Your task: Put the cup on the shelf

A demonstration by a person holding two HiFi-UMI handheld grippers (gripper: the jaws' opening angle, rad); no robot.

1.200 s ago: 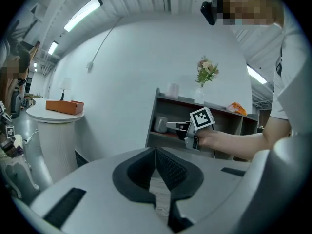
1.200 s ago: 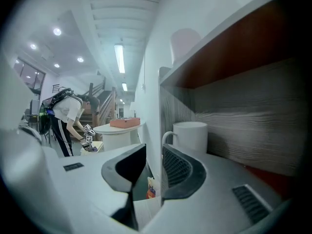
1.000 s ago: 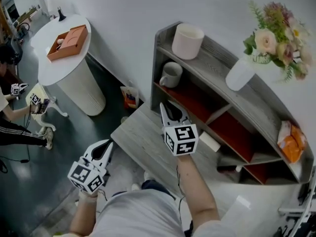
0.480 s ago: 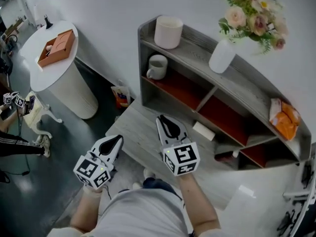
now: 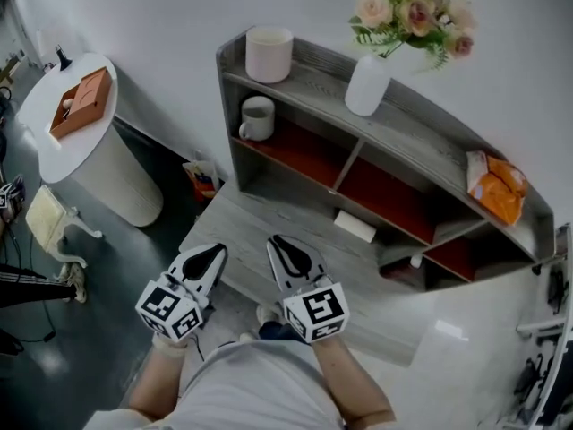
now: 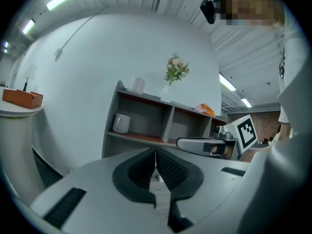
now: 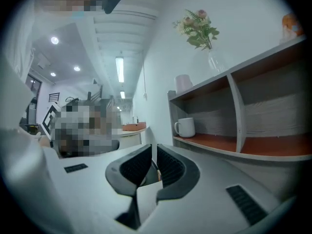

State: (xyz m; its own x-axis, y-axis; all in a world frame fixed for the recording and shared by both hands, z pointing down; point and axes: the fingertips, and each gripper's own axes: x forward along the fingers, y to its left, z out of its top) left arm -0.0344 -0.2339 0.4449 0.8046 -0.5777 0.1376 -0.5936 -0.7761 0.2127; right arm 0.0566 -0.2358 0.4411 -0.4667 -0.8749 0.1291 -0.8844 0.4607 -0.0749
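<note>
Cup [image 5: 257, 117]: white mug, upright on red board in top-left compartment of shelf [image 5: 309, 70], handle toward 9 o'clock in head view. We see left gripper [image 5: 215, 251] and right gripper [image 5: 276, 242] side by side over grey low table [image 5: 260, 227], with cup near 12 o'clock from them, well apart. Left jaws pressed together, empty. Right jaws seem closed too, thin slit, nothing between. Pink pot [image 5: 269, 54] on shelf top above cup. Flower vase [image 5: 367, 83] at pot's 3 o'clock.

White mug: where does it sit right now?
In the head view the white mug stands in the upper-left compartment of the shelf, directly under the pink pot on top.
</note>
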